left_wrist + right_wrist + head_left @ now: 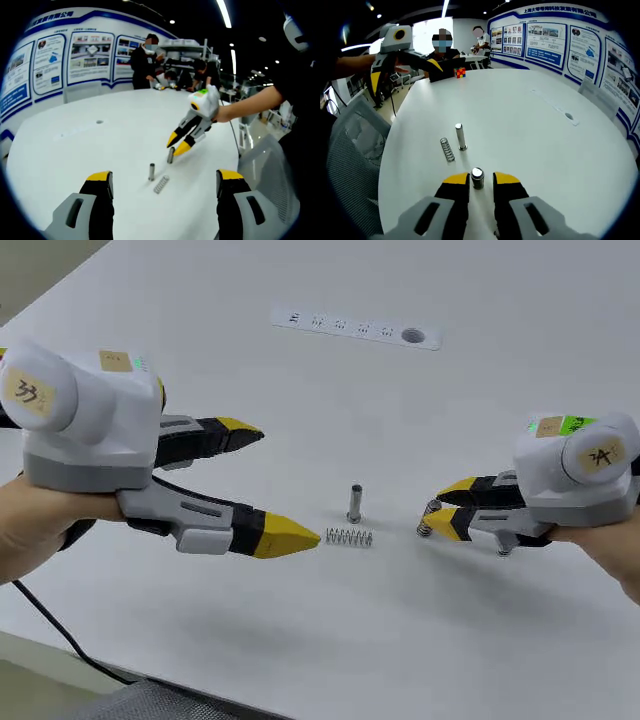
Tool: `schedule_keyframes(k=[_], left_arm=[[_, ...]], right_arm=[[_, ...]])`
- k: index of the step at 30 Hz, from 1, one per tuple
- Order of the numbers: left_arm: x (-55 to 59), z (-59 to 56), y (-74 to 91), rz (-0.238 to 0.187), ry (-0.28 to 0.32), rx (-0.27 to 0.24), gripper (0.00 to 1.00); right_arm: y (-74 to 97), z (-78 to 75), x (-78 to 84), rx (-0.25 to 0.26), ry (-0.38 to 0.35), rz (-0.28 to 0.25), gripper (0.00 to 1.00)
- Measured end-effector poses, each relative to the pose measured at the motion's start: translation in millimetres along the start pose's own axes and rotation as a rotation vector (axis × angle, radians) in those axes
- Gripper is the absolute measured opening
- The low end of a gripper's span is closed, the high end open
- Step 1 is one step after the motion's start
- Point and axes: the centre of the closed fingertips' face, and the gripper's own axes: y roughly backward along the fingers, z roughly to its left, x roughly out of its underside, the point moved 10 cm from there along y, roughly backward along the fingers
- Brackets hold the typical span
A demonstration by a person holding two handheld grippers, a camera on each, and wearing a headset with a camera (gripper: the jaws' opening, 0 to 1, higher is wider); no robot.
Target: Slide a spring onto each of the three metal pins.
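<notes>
White tabletop [330, 640] beneath us, and on the left we've got the left gripper [268, 483] hovering with its jaws spread wide, nothing between them. Just off its lower yellow tip a loose spring [349, 537] lies flat on the table. Right beside that, a bare pin [355, 503] stands upright. Over to the right gripper [447, 506]: jaws drawn nearly together, and between the tips sits a second pin [478, 173] with a fitted spring [478, 184] round its shaft, leaning a little in the head view. Pinched or merely bracketed? We cannot tell, as the right gripper view hints at a sliver of gap on one side.
</notes>
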Motion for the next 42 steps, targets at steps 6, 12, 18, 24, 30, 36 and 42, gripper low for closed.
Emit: schedule_keyframes(k=[6, 12, 18, 24, 30, 36, 42], left_arm=[[-2.0, -0.6, -0.2, 0.002, -0.01, 0.002, 0.87], [1.1, 0.0, 1.1, 0.031, -0.014, 0.003, 0.86], [0.8, 0.6, 2.8, 0.031, -0.015, 0.003, 0.86], [2.0, 0.6, 3.9, 0.038, -0.018, 0.006, 0.86], [5.2, 1.7, 7.6, 0.039, -0.01, -0.003, 0.85], [9.7, 4.0, 9.6, 0.045, 0.0, -0.003, 0.85], [12.0, 7.2, 11.4, 0.039, 0.009, -0.008, 0.84]], right_arm=[[6.0, 2.9, -7.2, 0.004, 0.003, -0.024, 0.2], [8.9, 12.9, -19.3, -0.008, -0.011, -0.081, 0.21], [3.9, 27.7, -30.1, -0.049, 0.008, -0.13, 0.21], [-10.7, 45.8, -32.4, -0.086, 0.032, -0.111, 0.21], [-26.7, 56.7, -26.8, -0.109, 0.048, -0.072, 0.21], [-38.4, 55.8, -21.8, -0.037, 0.099, -0.031, 0.21], [-51.8, 53.6, -18.9, -0.044, 0.057, -0.018, 0.21]])
